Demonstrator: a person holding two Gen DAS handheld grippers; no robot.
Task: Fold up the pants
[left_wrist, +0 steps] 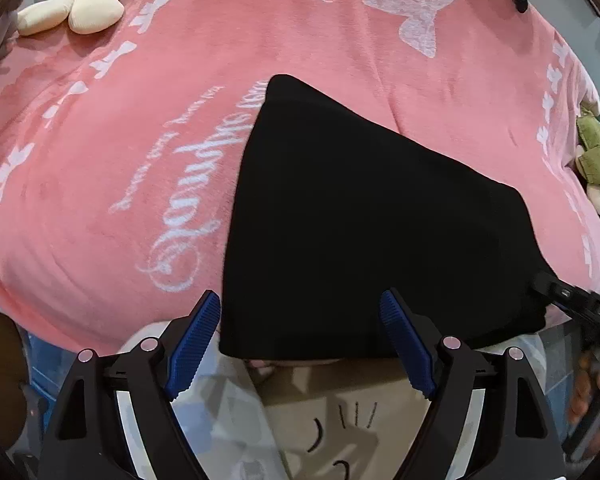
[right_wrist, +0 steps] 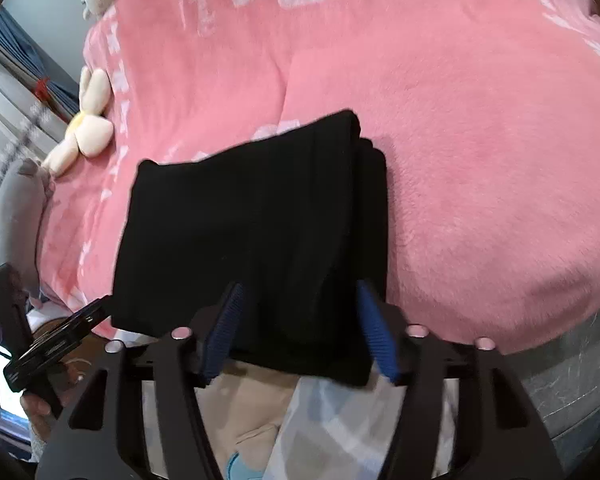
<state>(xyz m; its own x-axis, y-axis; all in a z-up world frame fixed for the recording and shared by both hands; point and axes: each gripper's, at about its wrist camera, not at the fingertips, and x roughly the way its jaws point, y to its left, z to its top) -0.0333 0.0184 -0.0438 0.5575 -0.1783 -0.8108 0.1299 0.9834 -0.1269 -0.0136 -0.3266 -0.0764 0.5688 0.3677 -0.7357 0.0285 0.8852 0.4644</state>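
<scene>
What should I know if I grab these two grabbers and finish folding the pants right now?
Left gripper: open, holding nothing, at the near edge of the pants.
Right gripper: open, holding nothing, also at that near edge.
The black pants lie in a stacked fold on the pink blanket, near edge hanging slightly over the bed's side.
Done: folded into a compact bundle.
Left: probably just straighten the layers or slide it fully onto the blanket.

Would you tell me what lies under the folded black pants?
The folded black pants rest on a pink fleece blanket with white print. Whatever the blanket covers is hidden.
</scene>
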